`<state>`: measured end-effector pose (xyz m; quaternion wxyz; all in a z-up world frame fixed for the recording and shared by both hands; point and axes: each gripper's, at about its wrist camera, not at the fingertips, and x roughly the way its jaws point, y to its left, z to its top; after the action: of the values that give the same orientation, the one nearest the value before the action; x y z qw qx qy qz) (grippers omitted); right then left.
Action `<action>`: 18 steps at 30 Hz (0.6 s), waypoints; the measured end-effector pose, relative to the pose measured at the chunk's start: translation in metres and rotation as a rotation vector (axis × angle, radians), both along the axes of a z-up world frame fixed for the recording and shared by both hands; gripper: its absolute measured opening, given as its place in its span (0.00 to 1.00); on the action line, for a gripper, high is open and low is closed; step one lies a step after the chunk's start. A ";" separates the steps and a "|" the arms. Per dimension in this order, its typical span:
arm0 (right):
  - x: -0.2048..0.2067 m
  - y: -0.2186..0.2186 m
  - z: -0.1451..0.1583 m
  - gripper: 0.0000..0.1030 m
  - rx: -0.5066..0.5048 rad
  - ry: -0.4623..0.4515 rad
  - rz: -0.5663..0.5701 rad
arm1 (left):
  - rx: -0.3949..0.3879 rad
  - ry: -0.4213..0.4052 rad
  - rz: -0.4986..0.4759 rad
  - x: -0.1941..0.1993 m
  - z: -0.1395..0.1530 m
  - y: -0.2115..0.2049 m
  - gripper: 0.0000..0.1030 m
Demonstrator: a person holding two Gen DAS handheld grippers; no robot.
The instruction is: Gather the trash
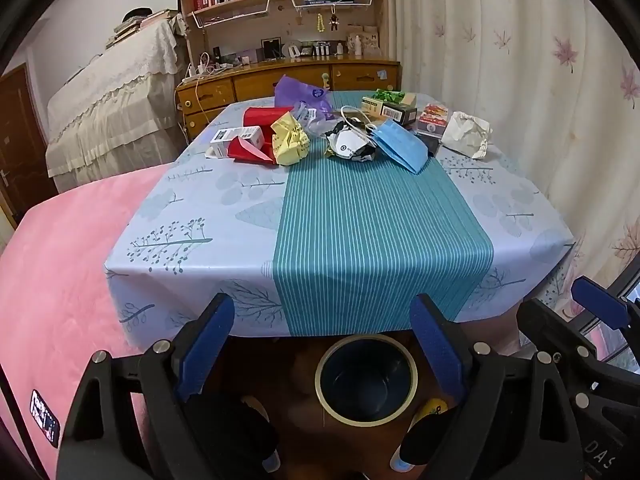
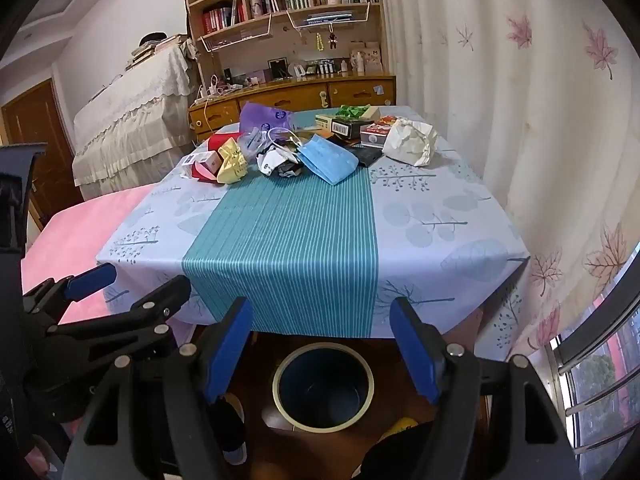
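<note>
A pile of trash lies at the far end of the table [image 1: 360,220] [image 2: 288,232]. It holds a blue face mask [image 1: 400,148] [image 2: 328,160], yellow crumpled paper [image 1: 290,140] [image 2: 232,162], a red box [image 1: 256,136], a black-and-white wrapper [image 1: 350,146], a purple bag [image 1: 300,94] and a crumpled white paper bag [image 1: 466,134] [image 2: 410,140]. A round dark bin [image 1: 360,360] [image 2: 320,368] stands on the floor below the near table edge. My left gripper [image 1: 322,344] and right gripper [image 2: 323,350] hover side by side over the bin, both open and holding nothing.
Small cardboard boxes [image 1: 396,110] sit behind the mask. A pink bed cover [image 1: 60,260] lies left of the table, and a leaf-print curtain [image 1: 520,80] hangs close on the right. A wooden desk with bookshelves [image 1: 280,76] stands behind. A barred window [image 2: 600,380] is low on the right.
</note>
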<state>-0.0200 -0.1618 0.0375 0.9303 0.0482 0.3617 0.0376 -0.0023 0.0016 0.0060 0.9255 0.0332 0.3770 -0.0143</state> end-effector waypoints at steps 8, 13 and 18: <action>-0.003 0.000 0.003 0.70 0.003 -0.021 0.001 | -0.010 -0.021 -0.004 -0.002 0.004 0.001 0.84; -0.004 0.001 0.004 0.70 0.004 -0.031 0.001 | -0.012 -0.026 -0.003 -0.002 0.004 0.001 0.84; -0.005 0.000 0.006 0.70 0.013 -0.031 0.003 | -0.013 -0.027 -0.005 -0.003 0.005 0.000 0.84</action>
<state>-0.0254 -0.1615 0.0436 0.9354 0.0532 0.3469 0.0423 -0.0057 0.0018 0.0107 0.9307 0.0282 0.3642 -0.0184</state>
